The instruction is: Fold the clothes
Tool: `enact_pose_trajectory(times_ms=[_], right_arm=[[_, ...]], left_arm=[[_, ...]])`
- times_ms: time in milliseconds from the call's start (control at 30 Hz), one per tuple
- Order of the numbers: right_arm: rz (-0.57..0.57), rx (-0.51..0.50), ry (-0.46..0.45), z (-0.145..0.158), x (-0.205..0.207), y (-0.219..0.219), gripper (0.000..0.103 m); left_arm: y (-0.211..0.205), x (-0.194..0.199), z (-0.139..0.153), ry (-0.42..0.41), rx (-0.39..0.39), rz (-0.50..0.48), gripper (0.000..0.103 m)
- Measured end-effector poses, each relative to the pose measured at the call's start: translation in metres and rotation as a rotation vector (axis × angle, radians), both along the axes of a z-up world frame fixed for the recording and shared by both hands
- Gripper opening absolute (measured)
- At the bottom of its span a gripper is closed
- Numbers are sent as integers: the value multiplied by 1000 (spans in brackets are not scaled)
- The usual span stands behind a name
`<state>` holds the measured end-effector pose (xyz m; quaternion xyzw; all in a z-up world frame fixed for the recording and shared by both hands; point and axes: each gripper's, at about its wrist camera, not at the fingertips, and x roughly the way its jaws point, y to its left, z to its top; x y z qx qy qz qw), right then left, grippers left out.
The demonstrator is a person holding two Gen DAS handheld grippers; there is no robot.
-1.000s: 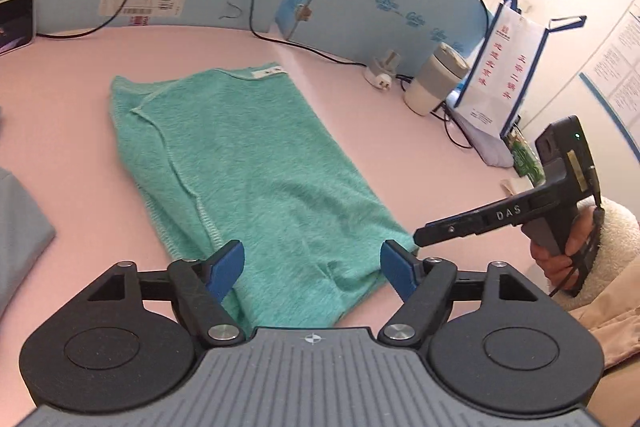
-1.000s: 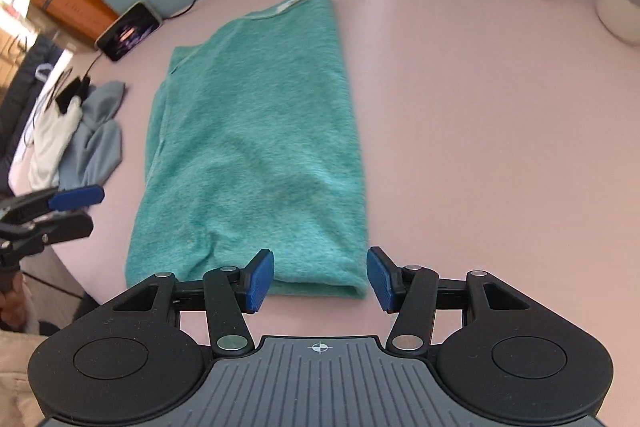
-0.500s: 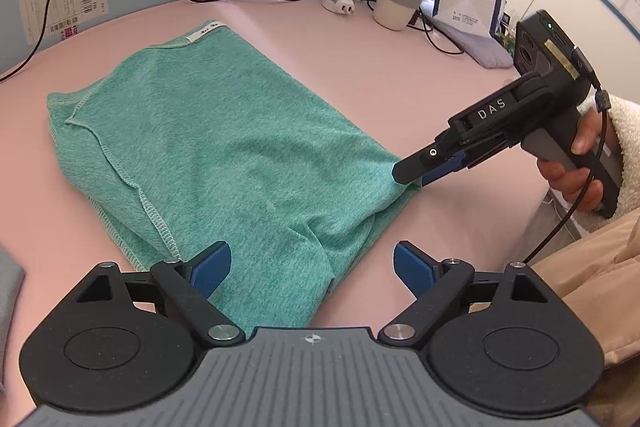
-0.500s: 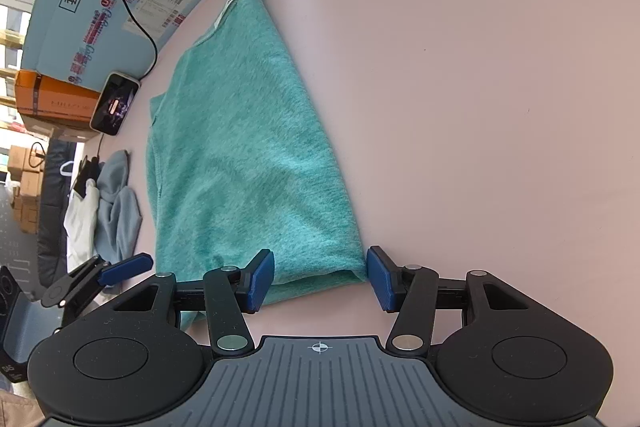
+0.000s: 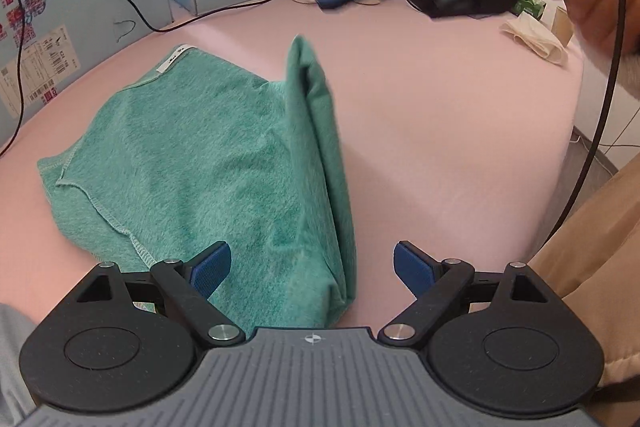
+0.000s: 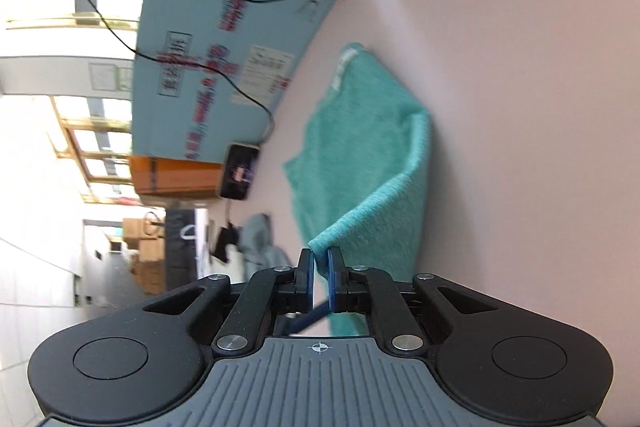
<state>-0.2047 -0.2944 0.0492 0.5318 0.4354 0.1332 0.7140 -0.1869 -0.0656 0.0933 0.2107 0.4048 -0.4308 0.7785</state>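
Green garment (image 5: 208, 163) between open claw (image 5: 312, 267)

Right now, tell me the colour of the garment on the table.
Teal green, a fuzzy knit garment; the left wrist view shows it best.

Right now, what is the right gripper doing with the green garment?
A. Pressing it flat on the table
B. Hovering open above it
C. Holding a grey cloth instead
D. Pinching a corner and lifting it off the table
D: the right gripper is closing, its pads pinching a corner of the green garment, which rises from the pink table.
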Motion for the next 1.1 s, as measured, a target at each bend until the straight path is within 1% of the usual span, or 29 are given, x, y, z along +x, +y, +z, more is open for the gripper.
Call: enact_pose_trajectory(times_ms=[33,100,167,233,267,333,367,400,433,467,500,567,633,667,733,833,900,933,1033,1067,1100], right_arm=[[3,23,-39,8,6,2,8],[25,29,-92,21,17,8,8],[64,-7,-130,29,28,16,8],[90,-68,-115,29,35,18,8],[95,-105,-97,28,36,17,13],[97,-164,-22,18,33,8,15],[93,-170,23,11,30,3,23],[81,-162,66,5,26,-2,36],[71,-142,105,-3,19,-7,42],[60,-122,143,-11,13,-12,56],[45,-111,162,-14,9,-12,62],[16,-91,199,-21,2,-12,66],[-12,-80,232,-25,2,-8,72],[-16,-83,260,-28,5,-5,74],[-24,-91,308,-33,10,2,74],[-27,-122,333,-37,18,12,74],[-31,-147,331,-37,21,17,74],[-34,-152,333,-37,22,18,74],[-41,-160,332,-36,20,19,74],[-44,-165,332,-36,19,19,74],[-50,-170,329,-34,16,17,74]], left_arm=[[-1,0,0,-12,8,-3,88],[-2,0,-3,-34,34,-1,88],[-1,1,-5,-38,58,2,87],[2,1,-4,-39,64,13,87],[5,1,-3,-41,61,20,87],[10,2,-2,-33,54,40,87],[13,2,-2,-25,51,53,87],[15,3,-2,-18,47,64,87],[17,4,-1,-14,43,69,87],[17,4,-1,-14,37,67,87],[17,4,0,-15,32,65,87],[16,4,2,-22,17,47,87],[13,3,4,-34,-3,18,87],[11,3,6,-40,-25,2,87],[5,5,10,-51,-70,-28,87],[-7,18,15,-32,-184,-31,88],[-20,28,14,-1,-223,-14,88],[-28,34,11,27,-228,-2,88],[-45,45,-3,104,-177,46,79],[-47,47,-7,128,-173,56,62],[-49,49,-11,150,-170,64,39]])
